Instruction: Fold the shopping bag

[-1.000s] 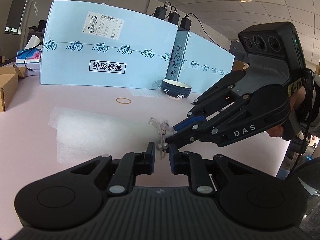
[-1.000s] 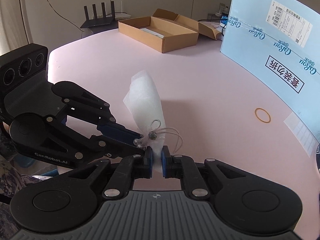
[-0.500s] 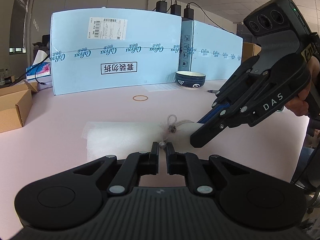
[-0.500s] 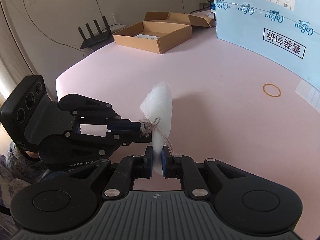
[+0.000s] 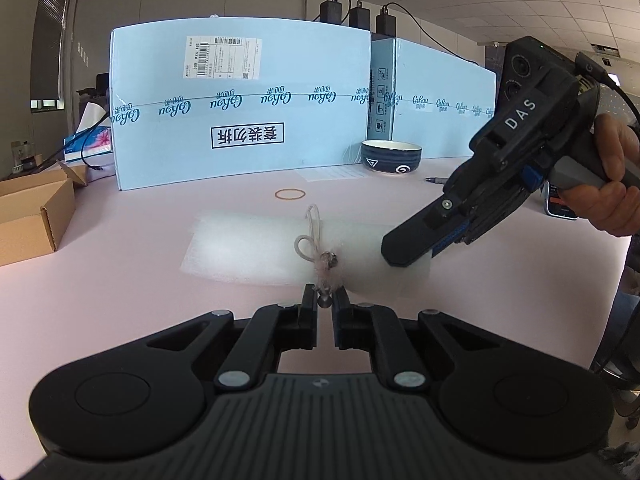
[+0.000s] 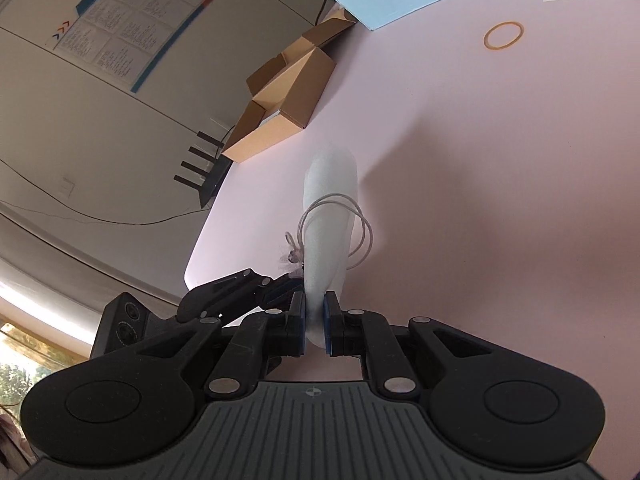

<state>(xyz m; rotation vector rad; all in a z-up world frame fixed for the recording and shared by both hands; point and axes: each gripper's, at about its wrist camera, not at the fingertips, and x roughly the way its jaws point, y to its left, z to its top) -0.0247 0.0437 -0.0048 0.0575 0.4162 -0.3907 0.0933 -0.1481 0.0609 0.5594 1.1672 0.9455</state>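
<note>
1. Left gripper (image 5: 324, 307) pinches the drawstring bead (image 5: 324, 300); its fingertips partly hide the grip.
2. Right gripper (image 6: 315, 320) clamps the white bag (image 6: 332, 200), held just above the pink table (image 6: 500, 200).

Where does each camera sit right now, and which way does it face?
Left wrist: on the left gripper, facing the blue boxes; right gripper and hand show.
Right wrist: on the right gripper, rolled, facing the cardboard box; left gripper shows.
Shared: white bag, rubber band.
</note>
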